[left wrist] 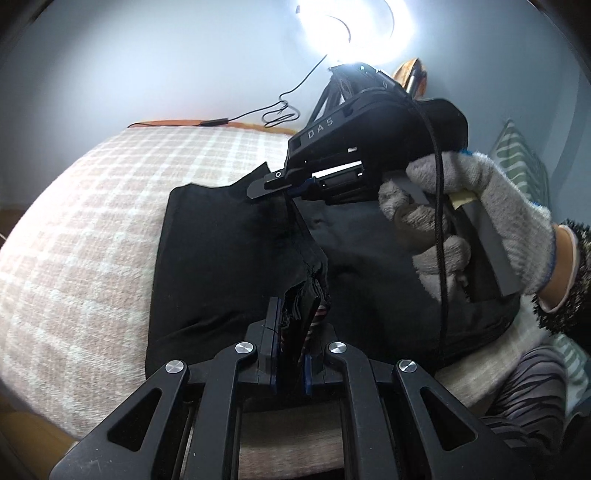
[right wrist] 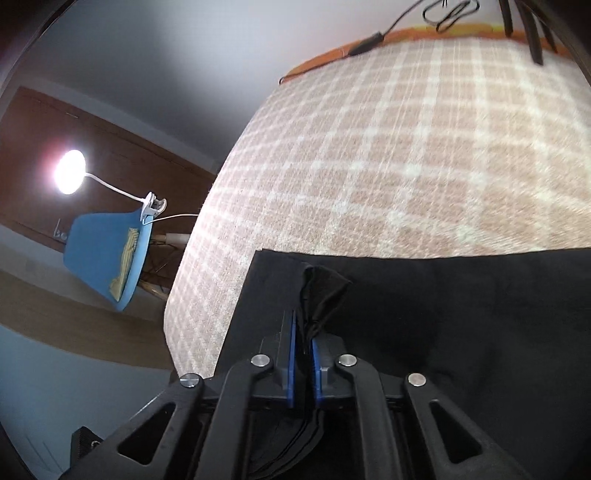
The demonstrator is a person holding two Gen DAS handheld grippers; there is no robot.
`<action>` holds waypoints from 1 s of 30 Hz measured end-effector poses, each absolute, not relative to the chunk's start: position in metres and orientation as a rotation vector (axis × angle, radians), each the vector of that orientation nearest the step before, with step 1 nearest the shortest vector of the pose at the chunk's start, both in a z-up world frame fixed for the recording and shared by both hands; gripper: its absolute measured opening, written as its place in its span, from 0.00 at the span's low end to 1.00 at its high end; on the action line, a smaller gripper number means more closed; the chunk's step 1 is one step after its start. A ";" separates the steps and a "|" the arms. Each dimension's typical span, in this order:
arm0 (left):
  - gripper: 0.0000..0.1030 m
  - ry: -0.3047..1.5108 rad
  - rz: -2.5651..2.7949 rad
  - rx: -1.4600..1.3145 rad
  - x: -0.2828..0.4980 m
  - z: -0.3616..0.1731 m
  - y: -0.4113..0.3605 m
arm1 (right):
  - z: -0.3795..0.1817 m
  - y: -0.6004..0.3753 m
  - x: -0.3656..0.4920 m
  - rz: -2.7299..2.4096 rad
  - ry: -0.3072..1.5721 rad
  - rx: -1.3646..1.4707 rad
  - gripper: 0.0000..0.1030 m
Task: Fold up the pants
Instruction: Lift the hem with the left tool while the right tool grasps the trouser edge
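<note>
The black pants (left wrist: pixel 225 254) lie folded on a pink-and-white checked blanket (left wrist: pixel 92 229). My left gripper (left wrist: pixel 295 314) is shut on a thick bunch of the pants' layered edge, with a striped label showing. My right gripper (left wrist: pixel 273 186), held in a grey gloved hand (left wrist: pixel 469 214), is shut on the pants' far edge, lifting it. In the right wrist view the right gripper (right wrist: pixel 303 332) is shut on a pinch of black cloth, with the pants (right wrist: pixel 443 314) spread beneath and the blanket (right wrist: pixel 388 166) beyond.
A black cable (left wrist: pixel 280 107) lies along the blanket's far orange edge. A bright lamp (left wrist: pixel 354 26) glares above. A blue chair (right wrist: pixel 107 258) with a clip lamp (right wrist: pixel 70 171) stands to the left. A green patterned pillow (left wrist: pixel 524 162) is at right.
</note>
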State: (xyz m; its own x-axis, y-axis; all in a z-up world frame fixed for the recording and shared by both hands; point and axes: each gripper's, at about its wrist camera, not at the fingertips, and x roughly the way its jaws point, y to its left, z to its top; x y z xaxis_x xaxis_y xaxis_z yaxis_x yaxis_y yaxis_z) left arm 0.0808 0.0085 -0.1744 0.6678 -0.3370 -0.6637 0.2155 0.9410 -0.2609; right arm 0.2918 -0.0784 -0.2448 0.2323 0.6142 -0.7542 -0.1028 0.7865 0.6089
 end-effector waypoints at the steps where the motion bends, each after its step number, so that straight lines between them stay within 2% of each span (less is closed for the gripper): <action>1: 0.07 0.775 -0.324 -0.175 0.082 -0.172 0.007 | -0.241 -0.079 0.292 0.517 1.241 0.478 0.03; 15: 0.07 0.760 -0.505 -0.239 0.087 -0.157 -0.036 | -0.177 -0.131 0.264 0.422 1.153 0.307 0.02; 30: 0.07 0.781 -0.681 -0.122 0.099 -0.149 -0.112 | -0.163 -0.204 0.234 0.284 1.137 0.256 0.02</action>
State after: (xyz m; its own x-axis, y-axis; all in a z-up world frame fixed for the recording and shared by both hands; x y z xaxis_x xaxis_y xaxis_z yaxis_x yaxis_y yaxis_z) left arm 0.0989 -0.1120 -0.1493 0.5104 -0.6073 -0.6088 0.5202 0.7818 -0.3438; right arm 0.2339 -0.2044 -0.1632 0.3921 0.3492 -0.8511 -0.0914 0.9354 0.3416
